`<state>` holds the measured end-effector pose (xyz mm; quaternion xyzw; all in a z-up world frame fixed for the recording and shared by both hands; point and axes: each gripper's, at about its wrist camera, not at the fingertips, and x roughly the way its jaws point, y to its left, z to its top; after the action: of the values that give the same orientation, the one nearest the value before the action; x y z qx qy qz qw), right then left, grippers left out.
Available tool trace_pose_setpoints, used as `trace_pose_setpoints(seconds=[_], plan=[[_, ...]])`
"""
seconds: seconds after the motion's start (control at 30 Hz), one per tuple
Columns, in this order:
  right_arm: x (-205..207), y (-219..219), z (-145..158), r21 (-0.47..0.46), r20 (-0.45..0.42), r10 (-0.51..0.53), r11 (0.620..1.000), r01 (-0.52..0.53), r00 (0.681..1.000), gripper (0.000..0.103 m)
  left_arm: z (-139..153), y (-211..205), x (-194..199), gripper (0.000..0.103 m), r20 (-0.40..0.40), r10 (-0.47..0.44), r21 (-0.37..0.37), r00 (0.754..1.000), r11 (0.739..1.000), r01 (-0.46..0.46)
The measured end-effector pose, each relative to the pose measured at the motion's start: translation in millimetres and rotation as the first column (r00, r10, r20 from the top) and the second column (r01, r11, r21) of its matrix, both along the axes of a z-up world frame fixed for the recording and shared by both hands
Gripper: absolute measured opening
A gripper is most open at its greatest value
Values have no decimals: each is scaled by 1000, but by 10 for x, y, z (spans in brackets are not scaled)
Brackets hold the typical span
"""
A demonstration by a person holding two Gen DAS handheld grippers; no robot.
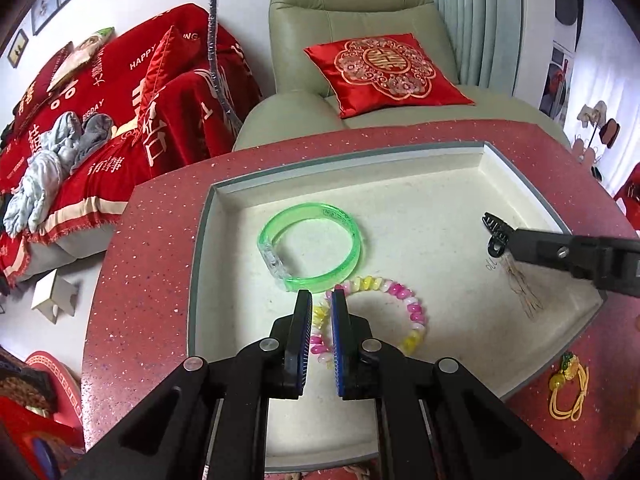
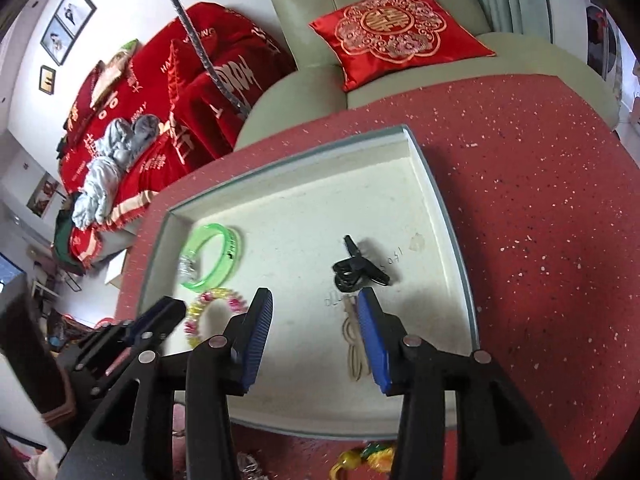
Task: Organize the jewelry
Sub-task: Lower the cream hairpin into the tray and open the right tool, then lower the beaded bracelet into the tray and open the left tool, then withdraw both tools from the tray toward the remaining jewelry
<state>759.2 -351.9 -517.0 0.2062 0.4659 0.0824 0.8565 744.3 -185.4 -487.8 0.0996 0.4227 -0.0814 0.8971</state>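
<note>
A white tray (image 1: 420, 208) sits on the red speckled table (image 1: 140, 280). In it lie a green bangle (image 1: 354, 240), a pink, yellow and white beaded bracelet (image 1: 416, 312) and a black hair clip (image 2: 356, 268). My left gripper (image 1: 321, 296) stands nearly closed, shut on the left side of the beaded bracelet, whose beads fill the narrow gap between the pads. The rest of that bracelet rests low on the tray floor, just in front of the bangle. My right gripper (image 2: 315, 294) is open and holds nothing. The clip lies just past its fingertips.
A pale beige looped item (image 2: 354, 340) lies on the tray floor under the right gripper. A yellow cord with a charm (image 1: 568, 392) lies on the table outside the tray's near right corner. Behind the table stand a green armchair with a red cushion (image 1: 384, 68) and a red-covered sofa.
</note>
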Motion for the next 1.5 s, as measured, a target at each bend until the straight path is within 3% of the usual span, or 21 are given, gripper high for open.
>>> trace_pose_setpoints(seconds=[0.43,0.6,0.77,1.03,1.1,1.17,1.2,1.27,1.5], plan=[[-406,0,231,10,42,2,1000,-3,999,53,274,181,-353,28,25,22,-76,999,997,-20],[-610,25,234,8,41,7,1000,-7,999,60,355,310,-546,28,31,46,-99,998,994,-42],[-852,35,190,-6,35,11,1000,-10,999,60,356,408,-694,28,13,56,-113,998,992,-54],[-1212,16,98,-15,21,11,1000,-11,1000,69,278,570,-968,28,-27,83,-155,996,984,-86],[-1293,27,70,-18,16,14,1000,-14,1000,75,247,587,-1022,29,-40,83,-165,996,982,-88],[-1374,44,49,-23,13,22,1000,-21,1000,78,223,604,-1080,95,-46,92,-160,995,982,-98],[-1415,51,42,-27,13,25,999,-24,1000,79,218,624,-1126,103,-22,122,-151,992,981,-124],[-1477,69,34,-34,14,29,999,-29,999,79,177,636,-1174,103,11,132,-139,991,982,-130],[-1640,123,-9,-64,1,47,997,-47,999,80,-61,641,-1241,103,10,124,-107,992,987,-122]])
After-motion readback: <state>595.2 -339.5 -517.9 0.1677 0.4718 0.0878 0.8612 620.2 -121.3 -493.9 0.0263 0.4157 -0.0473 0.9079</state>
